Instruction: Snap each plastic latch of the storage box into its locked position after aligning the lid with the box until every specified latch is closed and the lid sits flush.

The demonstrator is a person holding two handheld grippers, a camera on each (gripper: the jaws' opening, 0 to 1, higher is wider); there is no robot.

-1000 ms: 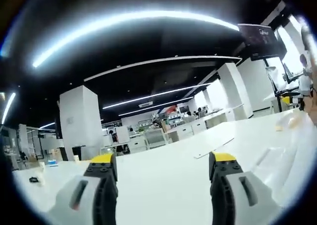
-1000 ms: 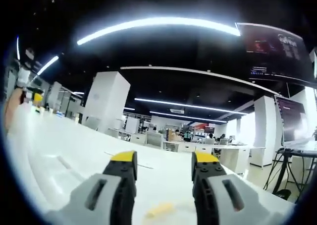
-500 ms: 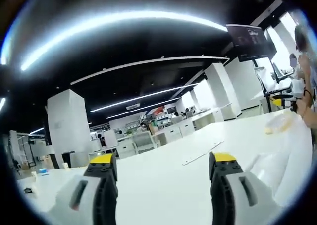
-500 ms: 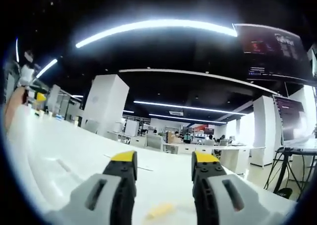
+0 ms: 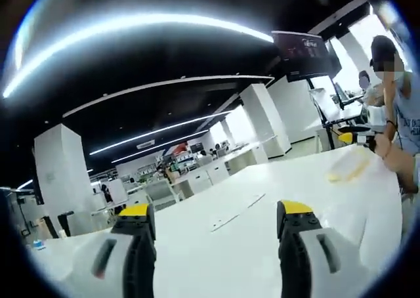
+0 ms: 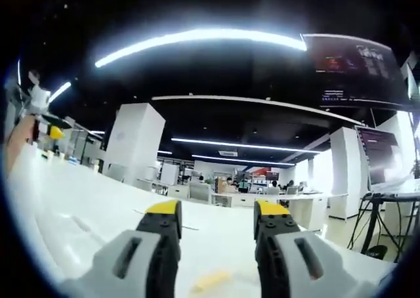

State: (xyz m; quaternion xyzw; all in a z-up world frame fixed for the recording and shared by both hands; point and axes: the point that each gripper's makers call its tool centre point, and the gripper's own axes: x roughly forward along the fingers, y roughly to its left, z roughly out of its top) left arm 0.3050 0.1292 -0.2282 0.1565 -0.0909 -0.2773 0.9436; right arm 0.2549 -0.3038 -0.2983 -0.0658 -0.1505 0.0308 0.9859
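The left gripper (image 5: 213, 212) is held wide apart over the white lid (image 5: 262, 245) of the storage box, with nothing gripped between its yellow-tipped jaws. A pale yellow latch (image 5: 349, 170) is seen at the lid's far right edge, beside a person's hand (image 5: 387, 155). The right gripper (image 6: 215, 212) is likewise spread and empty above the lid (image 6: 85, 212), where another yellow latch (image 6: 211, 279) is seen between its jaws. Office desks (image 6: 289, 203) are seen beyond the lid.
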